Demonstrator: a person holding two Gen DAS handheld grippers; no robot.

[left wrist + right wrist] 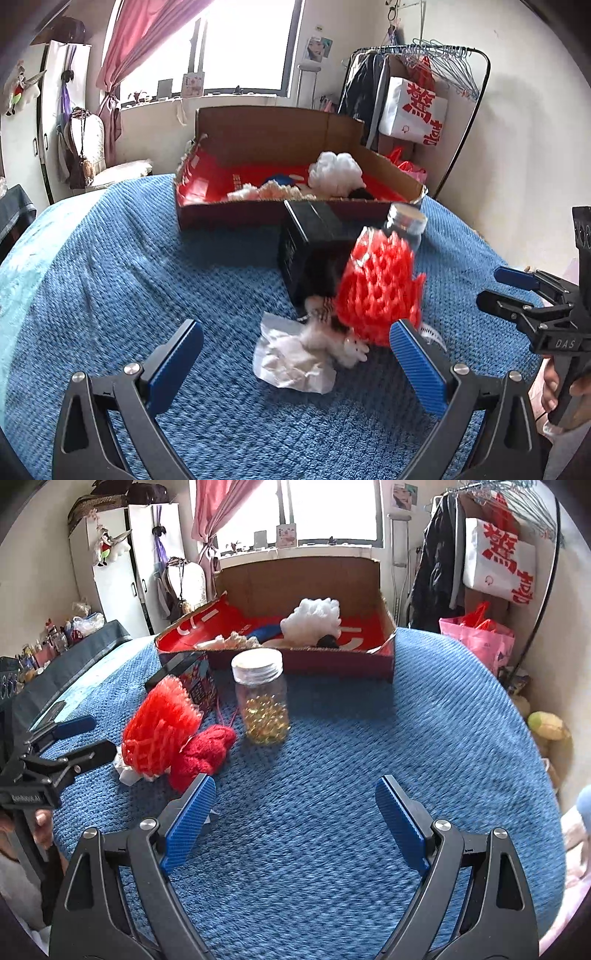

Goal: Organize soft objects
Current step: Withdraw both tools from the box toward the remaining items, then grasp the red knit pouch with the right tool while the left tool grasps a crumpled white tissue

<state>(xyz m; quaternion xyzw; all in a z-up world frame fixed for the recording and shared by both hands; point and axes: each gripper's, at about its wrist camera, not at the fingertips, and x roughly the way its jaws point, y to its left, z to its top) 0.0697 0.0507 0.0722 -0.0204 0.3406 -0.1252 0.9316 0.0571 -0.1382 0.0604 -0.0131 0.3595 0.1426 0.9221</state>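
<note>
A red mesh foam net point(376, 291) point(159, 731) lies on the blue bedspread, over a small furry black-and-white toy point(332, 325) and a crumpled white tissue point(291, 358). A red knitted piece point(203, 753) lies beside the net. My left gripper point(295, 350) is open, its fingers either side of the tissue and toy, empty. My right gripper point(295, 808) is open and empty above bare bedspread, right of the red knit. The cardboard box point(258, 214) point(332, 661) with red lining holds a white fluffy ball point(336, 173) point(312, 622) and other soft items.
A clear jar with a silver lid point(263, 698) point(406, 221) stands in front of the box. A dark carton point(310, 243) point(195, 683) lies next to the net. A clothes rack with bags point(498, 561) stands at the right; a wardrobe point(122, 568) at the left.
</note>
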